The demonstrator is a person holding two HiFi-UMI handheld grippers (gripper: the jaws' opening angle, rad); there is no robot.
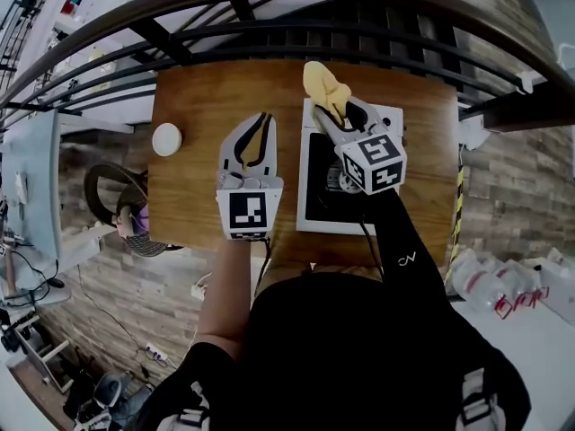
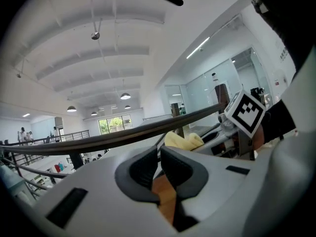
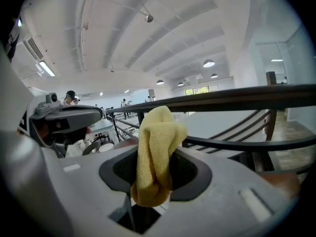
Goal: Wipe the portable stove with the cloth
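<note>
Head view: on the wooden table [image 1: 193, 106], the portable stove [image 1: 316, 196] sits toward 3 o'clock, the wiping seemingly all left to do. My right gripper [image 1: 330, 113] clenches the yellow cloth [image 1: 323, 83], raised over the stove's 12 o'clock edge. My left gripper [image 1: 261, 119], at its 9 o'clock, is closed on nothing. No brand is legible.

Both grippers held forward, side by side. Left gripper [image 1: 263, 126]: jaws together, nothing between. Right gripper [image 1: 329, 113]: jaws clamped on cloth [image 1: 323, 86].
</note>
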